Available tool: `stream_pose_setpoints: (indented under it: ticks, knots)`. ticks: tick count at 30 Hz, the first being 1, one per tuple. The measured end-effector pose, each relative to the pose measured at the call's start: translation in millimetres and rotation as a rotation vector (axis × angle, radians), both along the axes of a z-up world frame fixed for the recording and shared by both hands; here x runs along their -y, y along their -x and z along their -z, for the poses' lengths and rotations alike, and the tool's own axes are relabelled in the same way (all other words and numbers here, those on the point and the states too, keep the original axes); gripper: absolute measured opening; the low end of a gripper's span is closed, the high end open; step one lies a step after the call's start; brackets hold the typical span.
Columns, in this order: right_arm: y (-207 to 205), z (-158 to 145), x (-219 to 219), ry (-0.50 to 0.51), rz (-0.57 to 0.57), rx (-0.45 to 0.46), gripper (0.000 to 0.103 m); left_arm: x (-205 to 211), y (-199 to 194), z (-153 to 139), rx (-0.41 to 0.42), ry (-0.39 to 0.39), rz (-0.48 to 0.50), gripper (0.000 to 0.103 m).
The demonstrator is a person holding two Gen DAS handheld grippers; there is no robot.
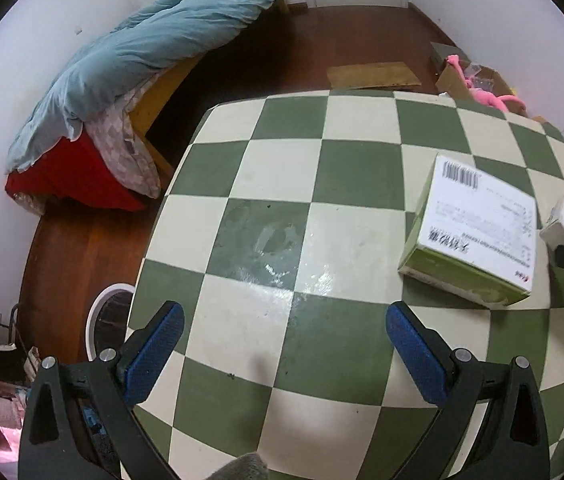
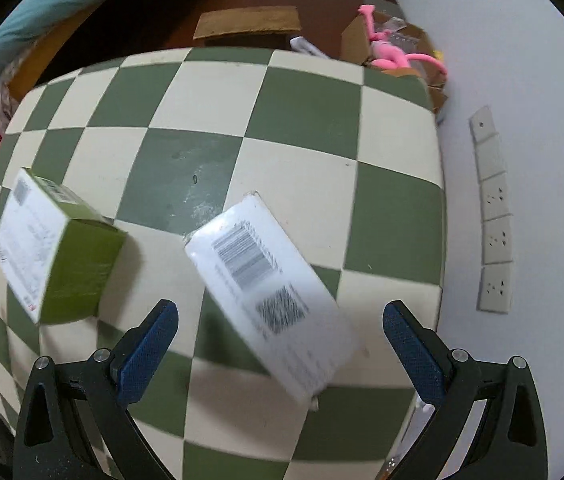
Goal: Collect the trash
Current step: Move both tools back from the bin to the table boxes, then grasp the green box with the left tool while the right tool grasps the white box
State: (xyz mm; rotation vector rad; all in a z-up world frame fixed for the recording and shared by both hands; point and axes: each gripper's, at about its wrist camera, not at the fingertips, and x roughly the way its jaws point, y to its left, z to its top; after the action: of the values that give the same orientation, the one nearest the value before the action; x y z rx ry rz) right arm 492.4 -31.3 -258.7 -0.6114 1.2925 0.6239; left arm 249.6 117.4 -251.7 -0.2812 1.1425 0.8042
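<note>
a table (image 2: 302, 92) with a green and cream checkered top carries two boxes. a green box (image 2: 61, 248) with a white shipping label on top lies flat on the table. a white box (image 2: 273, 292) with barcodes lies just to the right of the green box, apart from it, nearer the table's wall-side edge, blurred in the right wrist view.

Green box (image 2: 61, 248) with white shipping label, lying flat, white labelled box (image 2: 273, 292) just beside it, apart
</note>
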Motion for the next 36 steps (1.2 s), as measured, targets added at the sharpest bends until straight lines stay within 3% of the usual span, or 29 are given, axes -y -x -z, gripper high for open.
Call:
stream_pose_setpoints:
  ticks: [7, 8, 10, 14, 16, 19, 22, 25, 33, 36]
  knots:
    - [-5, 16, 5, -0.024, 0.060, -0.028, 0.101, 9, -16, -31, 0.073, -0.029, 0.088, 0.103]
    - [-3, 16, 8, -0.037, 0.075, -0.033, 0.097, 11, -20, -36, 0.084, -0.027, 0.104, 0.103]
    - [0, 14, 15, -0.047, 0.109, -0.042, 0.072, 14, -29, -45, 0.112, -0.020, 0.141, 0.103]
    - [4, 7, 36, -0.078, 0.215, -0.034, 0.068, 23, -50, -55, 0.137, 0.004, 0.235, 0.103]
    - [2, 2, 56, -0.115, 0.302, -0.032, 0.059, 30, -65, -55, 0.127, 0.029, 0.299, 0.103]
    - [0, -2, 82, -0.165, 0.431, -0.052, 0.059, 40, -85, -49, 0.084, 0.034, 0.383, 0.103]
    - [-1, 4, 95, -0.190, 0.468, -0.100, 0.060, 46, -100, -40, 0.045, 0.045, 0.436, 0.103]
    - [-4, 10, 98, -0.196, 0.470, -0.136, 0.068, 49, -111, -28, 0.011, 0.066, 0.463, 0.103]
    - [-3, 17, 95, -0.167, 0.425, -0.102, 0.069, 53, -128, 9, -0.088, 0.121, 0.469, 0.103]
    - [-1, 16, 94, -0.159, 0.418, -0.079, 0.069, 52, -129, 12, -0.093, 0.078, 0.453, 0.102]
